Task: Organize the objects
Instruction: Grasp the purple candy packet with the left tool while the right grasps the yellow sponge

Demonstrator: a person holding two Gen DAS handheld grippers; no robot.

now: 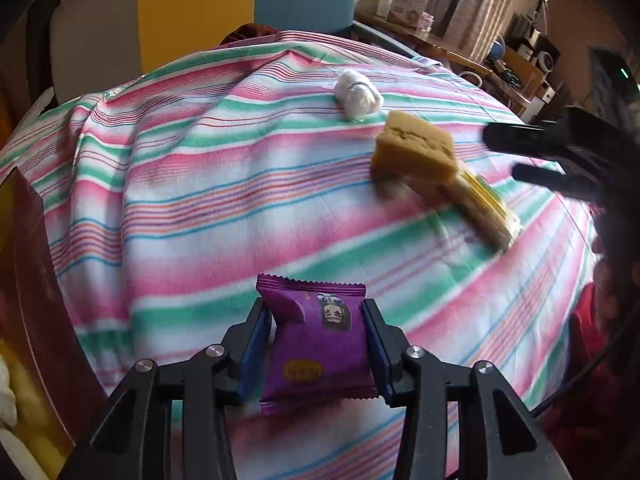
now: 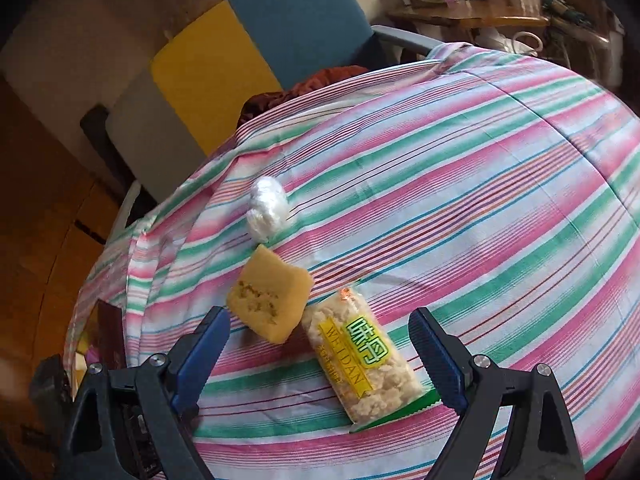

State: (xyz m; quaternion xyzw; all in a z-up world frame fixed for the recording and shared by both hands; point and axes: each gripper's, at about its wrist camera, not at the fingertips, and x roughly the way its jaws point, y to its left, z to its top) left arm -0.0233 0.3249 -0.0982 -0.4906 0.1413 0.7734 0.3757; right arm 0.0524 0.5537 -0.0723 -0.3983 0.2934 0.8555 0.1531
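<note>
Purple foil snack packet sits pinched by its sides between the left claw's blue pads, lifted off the striped tablecloth, likely for sorting. Ahead of the right claw, whose jaws gape empty, lie a clear rice-cracker pack, a tan sponge block and a white wad.

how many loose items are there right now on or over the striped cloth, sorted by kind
Sealed snack packets: 2, the purple foil snack packet gripped in the left gripper, and the clear rice-cracker packet with a yellow-green label lying on the striped tablecloth.
Yellow sponge blocks: 1, the yellow sponge block.
Crumpled white plastic wads: 1, the crumpled white plastic wad.
Total: 4
</note>
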